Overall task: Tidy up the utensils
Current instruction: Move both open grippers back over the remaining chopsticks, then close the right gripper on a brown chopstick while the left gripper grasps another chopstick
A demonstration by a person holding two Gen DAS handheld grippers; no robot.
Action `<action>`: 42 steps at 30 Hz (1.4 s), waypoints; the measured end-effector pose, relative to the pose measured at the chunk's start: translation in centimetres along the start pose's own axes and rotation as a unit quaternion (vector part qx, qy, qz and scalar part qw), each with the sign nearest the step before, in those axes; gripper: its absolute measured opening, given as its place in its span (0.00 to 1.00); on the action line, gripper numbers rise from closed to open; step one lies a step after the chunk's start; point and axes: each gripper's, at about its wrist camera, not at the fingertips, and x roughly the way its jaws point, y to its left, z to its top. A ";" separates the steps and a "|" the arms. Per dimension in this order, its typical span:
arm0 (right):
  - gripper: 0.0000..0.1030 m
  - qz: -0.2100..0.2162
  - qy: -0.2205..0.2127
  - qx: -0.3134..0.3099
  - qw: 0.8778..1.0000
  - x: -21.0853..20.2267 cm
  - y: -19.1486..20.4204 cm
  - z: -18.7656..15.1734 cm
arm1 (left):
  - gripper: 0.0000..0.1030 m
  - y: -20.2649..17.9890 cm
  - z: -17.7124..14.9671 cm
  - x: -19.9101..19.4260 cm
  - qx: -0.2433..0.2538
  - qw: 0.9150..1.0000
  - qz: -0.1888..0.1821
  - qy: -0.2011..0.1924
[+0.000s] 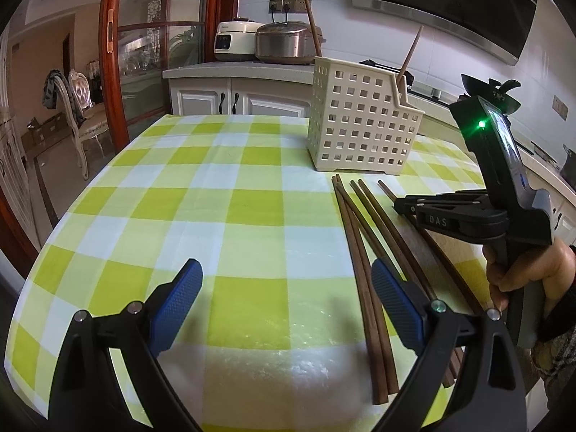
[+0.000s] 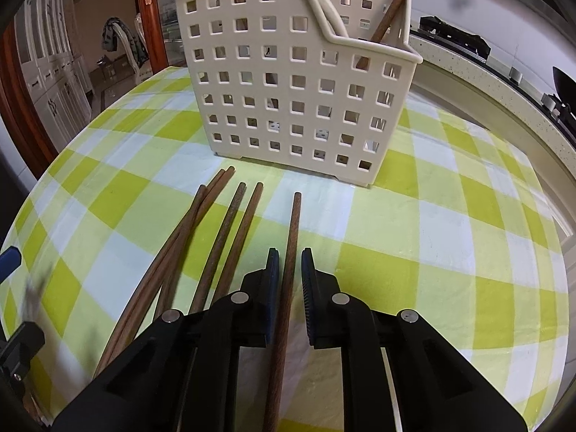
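Observation:
Several brown wooden chopsticks (image 2: pixel 216 248) lie side by side on the green checked tablecloth in front of a cream perforated utensil basket (image 2: pixel 295 82). One chopstick (image 2: pixel 392 10) stands inside the basket. My right gripper (image 2: pixel 289 262) straddles the rightmost single chopstick (image 2: pixel 288 280), its blue pads close on both sides with a small gap showing. In the left wrist view the basket (image 1: pixel 360 126) stands at the back, the chopsticks (image 1: pixel 363 252) lie to the right, and the right gripper (image 1: pixel 399 205) is low over them. My left gripper (image 1: pixel 286 288) is wide open and empty above the cloth.
The table (image 1: pixel 180 216) is covered by the checked cloth. Behind it a counter holds two rice cookers (image 1: pixel 273 41). A chair (image 1: pixel 77 108) stands at far left. A stove counter (image 2: pixel 504 72) runs along the right.

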 end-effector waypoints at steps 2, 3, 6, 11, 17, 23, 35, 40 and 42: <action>0.12 -0.003 -0.002 -0.002 1.000 0.0 0.1 0.0 | 0.89 -0.2 0.0 0.1 0.003 1.000 0.000 0.001; 0.11 -0.005 -0.002 -0.004 1.000 0.1 0.2 -0.1 | 0.89 -0.4 0.0 0.1 0.004 1.000 -0.001 0.003; 0.06 -0.012 -0.004 -0.012 1.000 0.0 0.5 -0.3 | 0.89 -0.8 0.1 0.3 0.006 1.000 -0.004 0.008; 0.06 -0.015 -0.012 -0.003 1.000 -0.5 0.1 -1.0 | 0.89 -1.3 0.4 0.6 0.010 1.000 -0.008 0.015; 0.06 0.001 -0.031 0.024 0.999 -2.6 -1.7 -2.1 | 0.89 -2.1 1.6 2.0 0.014 1.000 -0.007 0.027; 0.06 0.022 -0.056 0.042 0.997 -5.0 -3.0 -3.6 | 0.79 -3.0 2.7 4.0 0.019 0.998 -0.001 0.053; 0.06 0.055 -0.073 0.069 0.993 -6.5 -4.8 -5.6 | 0.19 -6.9 3.7 5.1 0.052 0.996 -0.035 0.060; 0.06 0.063 -0.076 0.076 0.992 -6.7 -5.3 -5.9 | 0.16 -8.1 3.4 6.4 0.056 0.995 -0.036 0.075; 0.06 0.066 -0.078 0.079 0.992 -6.8 -5.5 -6.0 | 0.16 -8.3 3.4 7.1 0.054 0.994 -0.036 0.084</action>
